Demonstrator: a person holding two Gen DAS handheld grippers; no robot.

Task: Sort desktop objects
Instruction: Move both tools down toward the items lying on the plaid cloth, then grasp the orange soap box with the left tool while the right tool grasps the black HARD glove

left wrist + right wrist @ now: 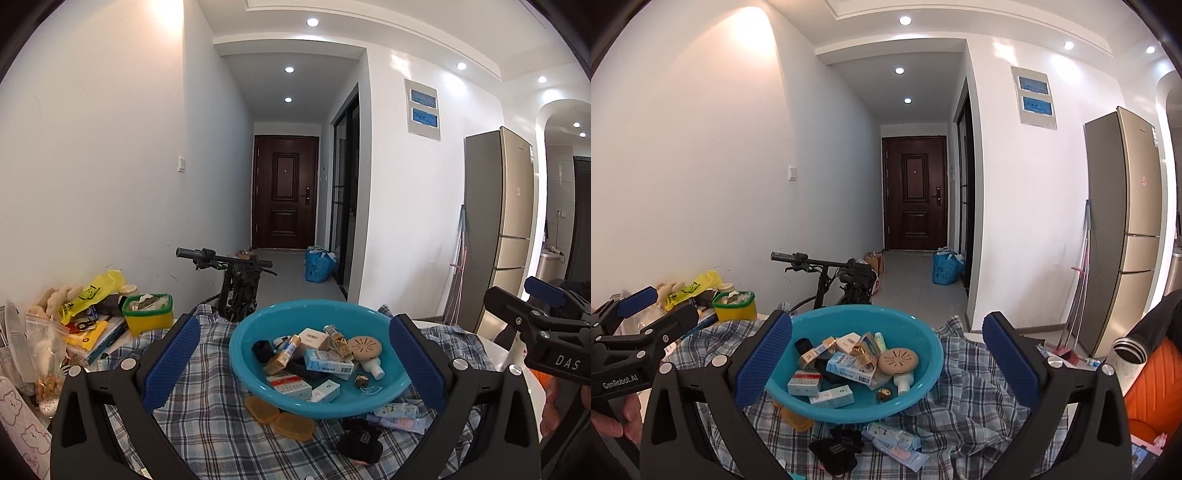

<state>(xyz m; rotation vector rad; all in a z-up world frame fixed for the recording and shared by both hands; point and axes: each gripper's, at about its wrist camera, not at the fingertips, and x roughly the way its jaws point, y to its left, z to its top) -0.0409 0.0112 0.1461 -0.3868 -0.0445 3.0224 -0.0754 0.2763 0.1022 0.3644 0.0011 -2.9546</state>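
A blue basin (pixel 317 314) sits on the checked cloth (pixel 207 406) in the middle of the table, filled with small boxes, a tan round disc (pixel 365 347) and a little white bottle (pixel 373 367) — while two amber lids (pixel 280 419), a black clip (pixel 360 441) and pale blue tubes (pixel 400 417) lie on the cloth at its near edge. The left gripper (pixel 291 363) and the right gripper (pixel 886 360) both hover near the basin with their blue-padded fingers (pixel 762 360) spread wide apart, holding nothing. To the far left stands a yellow tub with a green rim (pixel 147 314) among clutter — beyond the table, a bicycle (pixel 236 280).
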